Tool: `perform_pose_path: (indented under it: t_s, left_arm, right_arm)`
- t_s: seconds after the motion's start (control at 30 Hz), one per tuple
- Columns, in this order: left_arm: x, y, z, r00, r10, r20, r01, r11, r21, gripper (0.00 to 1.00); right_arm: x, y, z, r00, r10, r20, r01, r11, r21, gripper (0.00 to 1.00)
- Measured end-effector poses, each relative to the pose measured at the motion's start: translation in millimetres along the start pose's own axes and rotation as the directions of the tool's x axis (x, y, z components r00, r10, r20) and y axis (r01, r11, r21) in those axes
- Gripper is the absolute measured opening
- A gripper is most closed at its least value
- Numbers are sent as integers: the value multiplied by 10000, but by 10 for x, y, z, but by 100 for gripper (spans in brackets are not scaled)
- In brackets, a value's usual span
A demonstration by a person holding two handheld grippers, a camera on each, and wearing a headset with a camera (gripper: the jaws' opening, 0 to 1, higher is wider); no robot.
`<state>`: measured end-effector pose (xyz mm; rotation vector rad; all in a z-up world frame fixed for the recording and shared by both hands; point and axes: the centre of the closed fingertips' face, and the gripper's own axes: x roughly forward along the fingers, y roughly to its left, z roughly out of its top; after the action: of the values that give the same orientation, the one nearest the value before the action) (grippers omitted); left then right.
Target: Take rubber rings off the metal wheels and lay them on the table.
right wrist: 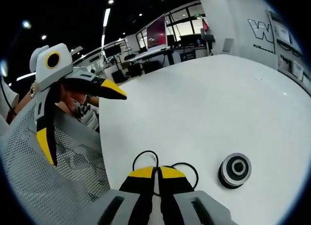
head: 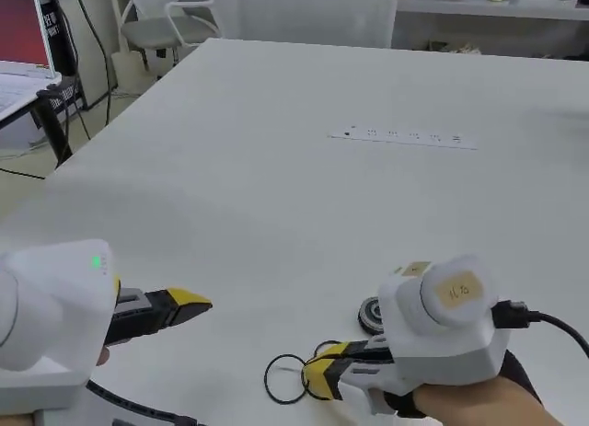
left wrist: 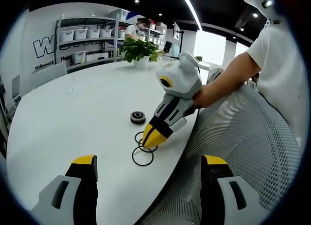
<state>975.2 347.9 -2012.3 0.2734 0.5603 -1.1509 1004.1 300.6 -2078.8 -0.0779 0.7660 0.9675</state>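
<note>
Rubber rings [head: 286,379], two of them, lie flat on the white bench [head: 276,168], close at the tips of the right tool [right wrist: 156,172]. Its jaws are pressed together, and I cannot tell whether they pinch one. Left tool [left wrist: 149,159] gapes wide and empty, well apart. Metal wheel [head: 371,314] sits just beside the rings. Its dark band may be another ring left to strip.

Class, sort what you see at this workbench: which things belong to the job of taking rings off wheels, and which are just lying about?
Part of the job: metal wheel; loose rubber ring; second rubber ring at the tips of the right gripper; left gripper.
Just lying about: power strip; potted plant; office chair.
</note>
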Motion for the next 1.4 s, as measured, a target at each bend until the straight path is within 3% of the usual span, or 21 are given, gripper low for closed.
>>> perform_pose_path:
  t_s: [0.23,0.43,0.73,1.0,1.17,1.23,1.4]
  left_arm:
    - [1,0,-5,10000,33,-47,-33,10000,41,86]
    - [1,4,-6,10000,59,-44,-59,10000,48,86]
    - [4,-6,-26,9999,15,-148,-14,10000,75,86]
    - [4,-5,-35,9998,22,-210,-20,10000,95,86]
    - [4,-7,-39,9997,16,-241,-14,10000,92,86]
    - [5,-10,-42,9996,10,-269,-7,9999,121,86]
    - [6,-21,-43,9995,-34,-305,39,9999,161,86]
  right_arm:
    - [-54,-44,82,9996,-128,249,126,9999,84,2]
    - [-142,-117,229,9965,-235,804,197,9987,475,2]
    - [-350,-169,517,9825,-121,1858,-89,9937,1119,4]
    - [-568,-248,741,9618,-355,2715,61,9941,1086,10]
    - [-690,-393,814,9499,-821,3017,543,9936,993,13]
    - [-740,-461,846,9425,-975,3197,644,9916,1126,13]
    - [-939,-670,947,9098,-1617,3823,1072,9813,1601,14]
